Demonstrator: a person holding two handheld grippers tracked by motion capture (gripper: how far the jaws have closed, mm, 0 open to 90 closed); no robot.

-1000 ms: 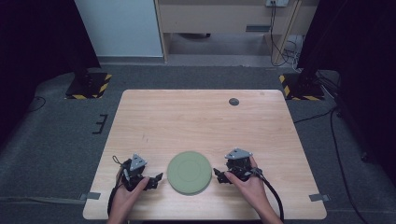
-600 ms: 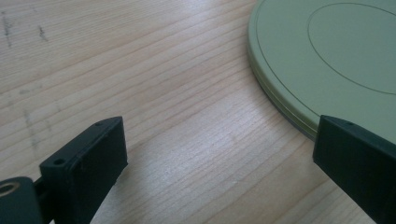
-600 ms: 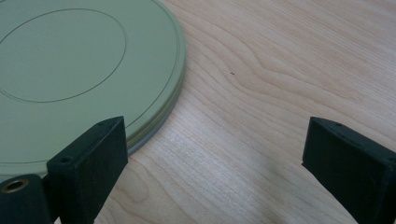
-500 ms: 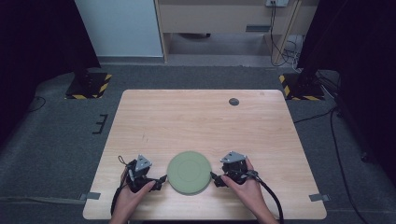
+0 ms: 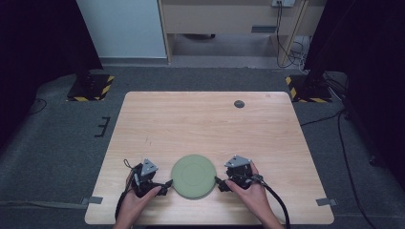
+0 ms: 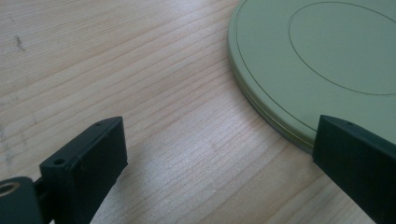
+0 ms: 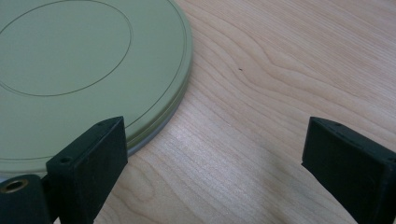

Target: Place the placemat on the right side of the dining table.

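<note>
A flat round green plate lies on the wooden table near its front edge, and it looks like thin plates stacked. My left gripper sits just left of the plate, jaws spread wide with bare wood between them. In the left gripper view the plate rim lies under the right jaw. My right gripper rests at the plate's right side, also open. In the right gripper view its left jaw overlaps the plate edge.
A small dark round disc lies near the table's far edge. Grey carpet surrounds the table, with black stands on yellow-striped bases at the back corners. A cable trails from the right gripper off the front edge.
Both grippers have slid inward to the plate's two sides. The plate stayed in place.
</note>
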